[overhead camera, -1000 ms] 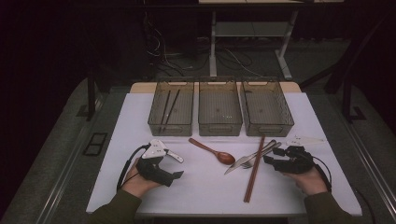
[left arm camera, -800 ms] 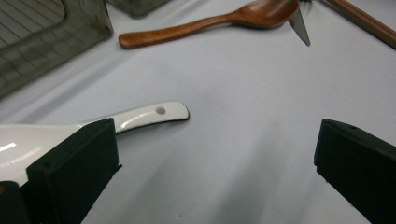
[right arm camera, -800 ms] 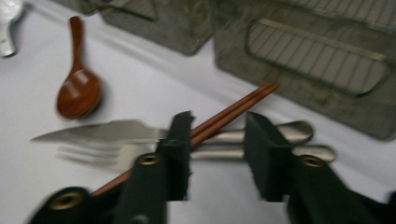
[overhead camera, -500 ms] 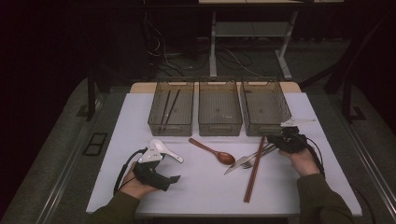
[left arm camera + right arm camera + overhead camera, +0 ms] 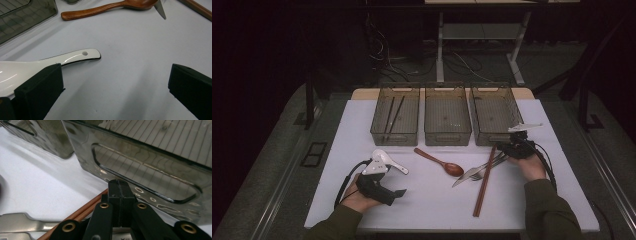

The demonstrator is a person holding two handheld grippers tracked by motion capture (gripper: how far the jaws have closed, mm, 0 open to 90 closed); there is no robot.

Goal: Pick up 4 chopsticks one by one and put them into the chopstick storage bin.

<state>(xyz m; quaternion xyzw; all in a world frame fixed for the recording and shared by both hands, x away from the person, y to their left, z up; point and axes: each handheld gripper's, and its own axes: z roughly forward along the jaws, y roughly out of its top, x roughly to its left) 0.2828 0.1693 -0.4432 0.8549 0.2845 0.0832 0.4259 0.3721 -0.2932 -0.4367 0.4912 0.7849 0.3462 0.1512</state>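
Lying lengthwise away from the person, chopsticks (image 5: pixel 483 182) touch closed right fingers (image 5: pixel 512 148); left fingers (image 5: pixel 396 196) open.

Brown chopsticks (image 5: pixel 484 181) lie flat as a pair on the white table, far ends by the right bin; white ceramic spoon (image 5: pixel 37 66) flat, front-left

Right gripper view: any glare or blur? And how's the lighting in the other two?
Right gripper view: wavy highlights on the smoky bin wall; the tool, jaws together, is sharp, while the chopsticks and metal handles look soft. Left gripper view: bright, even light, glare streaks on the white spoon, soft shadows under the open tool. High view: dim, dark surroundings, only the white table is lit.
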